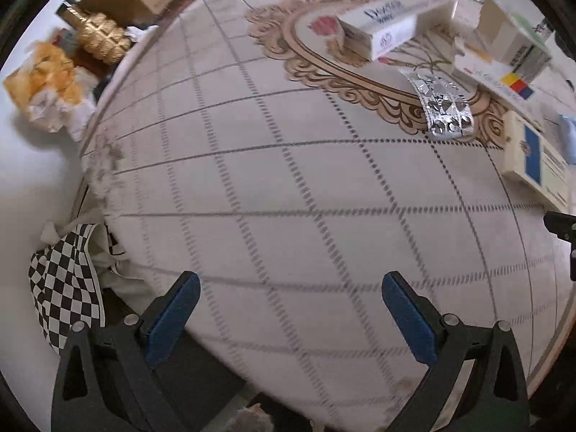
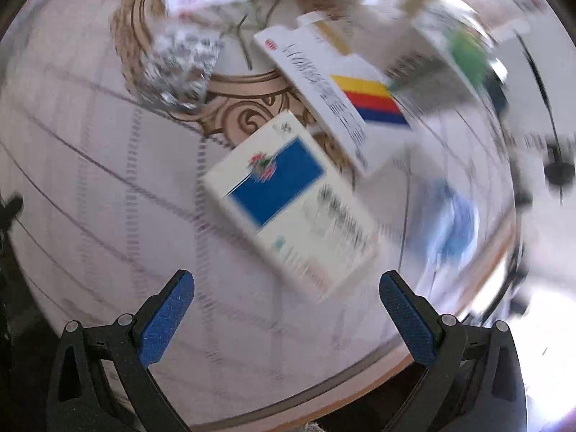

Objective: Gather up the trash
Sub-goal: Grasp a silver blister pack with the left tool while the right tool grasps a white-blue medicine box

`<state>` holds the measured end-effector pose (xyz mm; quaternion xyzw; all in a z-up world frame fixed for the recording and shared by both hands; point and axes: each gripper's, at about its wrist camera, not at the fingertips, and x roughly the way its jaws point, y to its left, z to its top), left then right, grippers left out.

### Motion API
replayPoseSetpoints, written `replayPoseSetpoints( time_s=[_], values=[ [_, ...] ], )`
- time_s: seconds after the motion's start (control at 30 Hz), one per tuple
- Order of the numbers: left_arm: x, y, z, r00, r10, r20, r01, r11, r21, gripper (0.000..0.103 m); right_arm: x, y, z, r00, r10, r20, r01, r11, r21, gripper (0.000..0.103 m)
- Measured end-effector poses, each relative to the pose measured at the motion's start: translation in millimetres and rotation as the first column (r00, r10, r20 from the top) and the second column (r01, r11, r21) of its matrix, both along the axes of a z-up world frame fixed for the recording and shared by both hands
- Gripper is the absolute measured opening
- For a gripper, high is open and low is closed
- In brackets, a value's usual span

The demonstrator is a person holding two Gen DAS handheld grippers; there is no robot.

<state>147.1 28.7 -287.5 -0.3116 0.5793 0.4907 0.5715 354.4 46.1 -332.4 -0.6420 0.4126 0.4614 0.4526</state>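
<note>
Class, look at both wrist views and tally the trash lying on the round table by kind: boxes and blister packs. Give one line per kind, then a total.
Medicine boxes: 4, namely the blue-panel box, the striped box, the long white box and the grey-and-green box
Foil blister packs: 1
Total: 5
A blurred blue item at the table's edge is left uncounted.

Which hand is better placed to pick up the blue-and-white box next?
Right, probably. The right claw is open with the blue-and-white box just ahead; the left claw sees that box far off to its side.
</note>
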Motion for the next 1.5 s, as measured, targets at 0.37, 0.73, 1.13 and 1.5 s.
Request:
replayPoseSetpoints(
  time_s=[0.37,0.73,1.13,1.5],
  values=[
    [37,37,-7,0.999,0.014,-0.029,-0.014,1.000,-0.009,0.103,52,35,-32,0.983,-0.003,-0.185,-0.010,0.997,-0.073,0.099],
    [76,70,7,0.992,0.060,0.112,-0.050,0.995,-0.084,0.103,192,-49,-21,0.350,-0.848,-0.397,0.894,0.430,-0.130,0.096],
    [142,126,-35,0.983,0.087,0.163,-0.037,0.957,-0.287,0.091,196,-56,-12,0.408,-0.841,-0.356,0.893,0.449,-0.036,0.101],
    [137,107,-36,0.986,0.064,0.153,-0.024,0.968,-0.249,0.055,175,-40,0,0.475,-0.836,-0.274,0.879,0.465,0.103,0.092]
  ],
)
